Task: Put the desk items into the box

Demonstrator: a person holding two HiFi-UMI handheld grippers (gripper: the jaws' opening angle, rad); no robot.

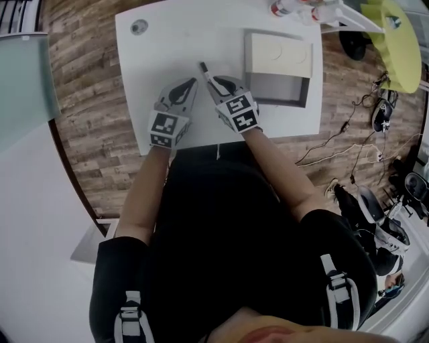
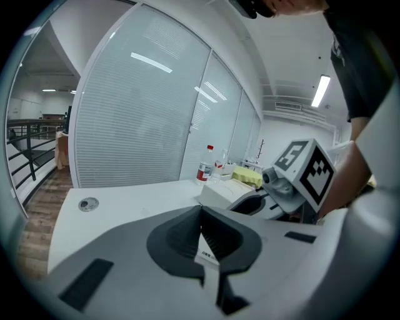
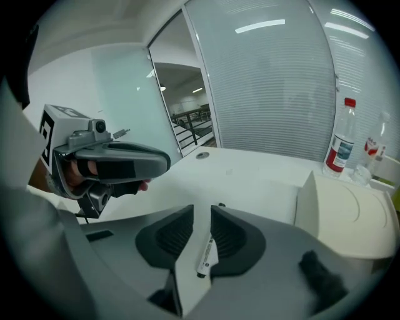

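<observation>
A slim pen (image 1: pixel 203 68) with a dark tip and a white printed barrel (image 3: pixel 207 250) lies on the white desk (image 1: pixel 167 47). My right gripper (image 1: pixel 210 80) is open around it: in the right gripper view (image 3: pixel 201 210) the barrel lies in the gap and the pads stand apart. My left gripper (image 1: pixel 190 84) sits just to its left, low over the desk, with its jaws meeting tip to tip (image 2: pixel 200 211). A small white printed strip shows behind its tips; I cannot tell what it is. The open box (image 1: pixel 279 89) stands right of both grippers, lid flap raised.
Bottles (image 1: pixel 289 8) stand at the desk's far edge behind the box, next to a yellow-green object (image 1: pixel 395 40). A round cable grommet (image 1: pixel 139 27) sits at the far left corner. Cables lie on the wooden floor to the right (image 1: pixel 348 127).
</observation>
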